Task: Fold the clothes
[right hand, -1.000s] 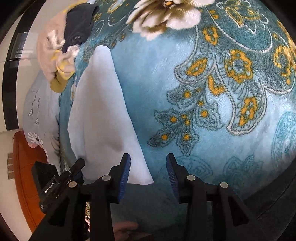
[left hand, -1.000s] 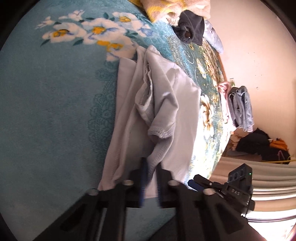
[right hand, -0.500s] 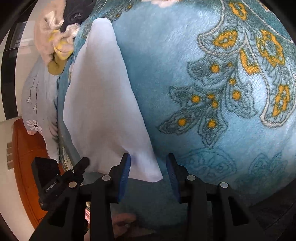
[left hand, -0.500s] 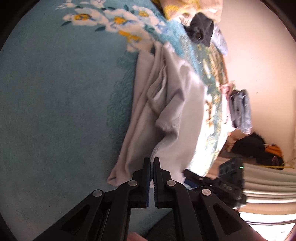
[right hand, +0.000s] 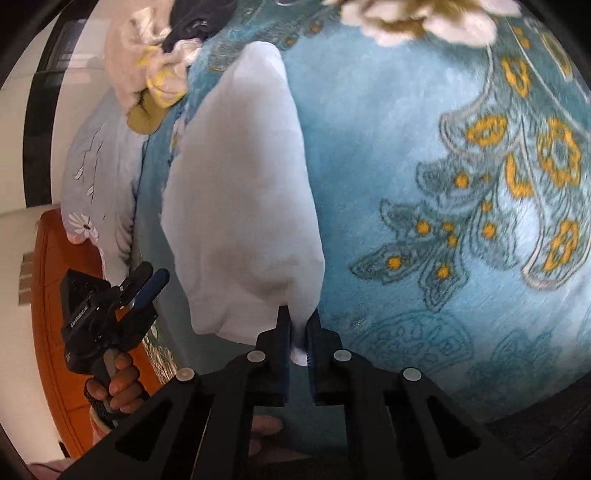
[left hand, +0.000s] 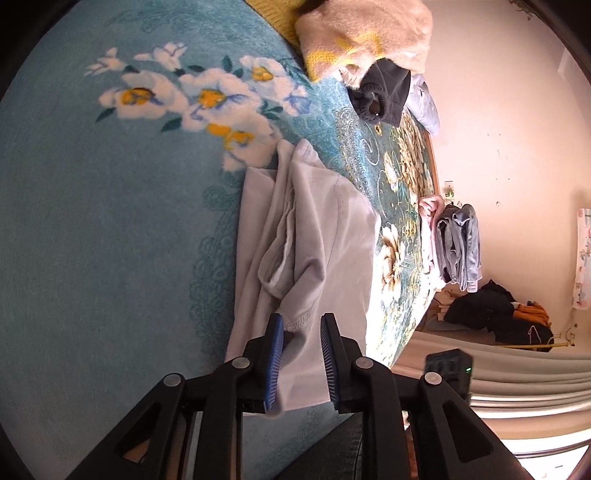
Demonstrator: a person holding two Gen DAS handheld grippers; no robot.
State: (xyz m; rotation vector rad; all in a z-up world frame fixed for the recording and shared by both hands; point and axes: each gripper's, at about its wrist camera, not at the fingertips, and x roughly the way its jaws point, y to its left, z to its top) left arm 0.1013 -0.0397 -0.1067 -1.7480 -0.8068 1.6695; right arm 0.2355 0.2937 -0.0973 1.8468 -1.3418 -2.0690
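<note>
A pale grey shirt [left hand: 325, 236] lies lengthwise on the teal floral blanket [left hand: 92, 221], one sleeve folded over its middle. My left gripper [left hand: 301, 328] hovers at the sleeve's hem; its jaws are opening, with cloth between the blue pads but not pressed. In the right wrist view the same shirt [right hand: 243, 184] looks white. My right gripper [right hand: 298, 321] is closing, and its pads pinch the shirt's near corner, lifting it off the blanket [right hand: 406, 147]. A hand holds the left gripper [right hand: 147, 291] at the lower left of that view.
A fluffy beige and yellow pile [left hand: 362, 29] and a dark garment [left hand: 384, 96] sit at the bed's far end. Folded jeans [left hand: 458, 243] are stacked at the bed's right edge, with dark clothes [left hand: 495, 314] on the floor beyond. A pale floral quilt [right hand: 99, 166] lies at the left.
The left gripper, shut on the sleeve hem before, has opened and let it go. The right gripper, open beside the shirt's corner, has closed on that corner and raised it.
</note>
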